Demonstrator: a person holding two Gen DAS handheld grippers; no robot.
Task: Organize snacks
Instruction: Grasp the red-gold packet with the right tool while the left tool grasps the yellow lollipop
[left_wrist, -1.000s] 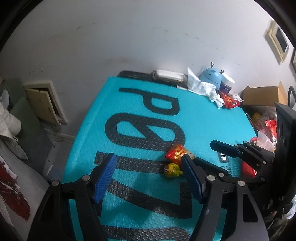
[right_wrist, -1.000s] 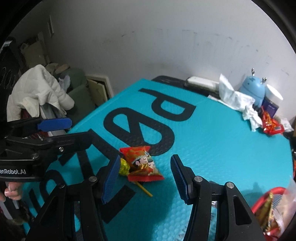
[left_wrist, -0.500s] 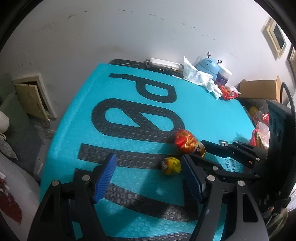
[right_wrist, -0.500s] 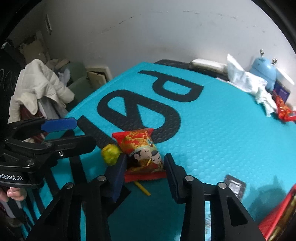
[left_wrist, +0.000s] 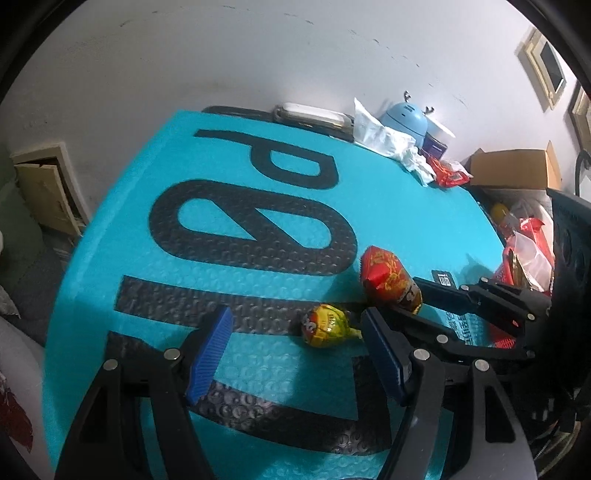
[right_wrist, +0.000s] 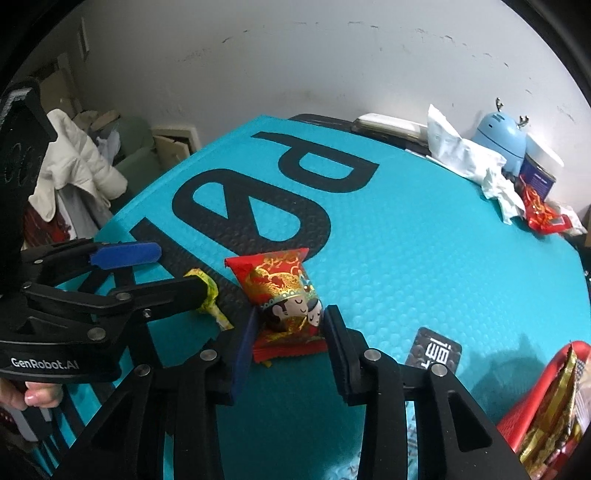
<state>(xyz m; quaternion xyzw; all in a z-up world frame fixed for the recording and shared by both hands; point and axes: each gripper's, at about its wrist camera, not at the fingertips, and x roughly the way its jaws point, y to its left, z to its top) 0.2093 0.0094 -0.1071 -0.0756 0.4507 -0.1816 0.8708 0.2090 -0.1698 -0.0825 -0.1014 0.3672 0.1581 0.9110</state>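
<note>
Closed in from a wide gape a second ago, the right gripper (right_wrist: 290, 334) is now seen clamped on the red snack packet (right_wrist: 284, 295), its pads pressed against both sides of the wrapper's lower half. That packet is lifted at its far end in the left wrist view, where earlier it lay flat on the teal table (left_wrist: 388, 206).

Just beside it, the yellow lollipop (left_wrist: 327, 325) is found on the table, right against the inner side of the left gripper's right finger. The left gripper (left_wrist: 295, 354) is held open and nothing is pinched between its pads. Its finger is crossed in front of the lollipop in the right wrist view, so only part of the yellow wrapper is shown there.

A small black sachet (right_wrist: 434, 350) is spotted on the table just right of the right gripper. Along the far edge, crumpled white tissue (right_wrist: 469, 162), a blue antlered gadget (right_wrist: 500, 138) and a red wrapper (right_wrist: 541, 214) are lined up against the wall.

At the right edge a red basket (right_wrist: 532, 406) is seen, filled with gold and red packets. A cardboard box (left_wrist: 513, 170) is parked behind it.
</note>
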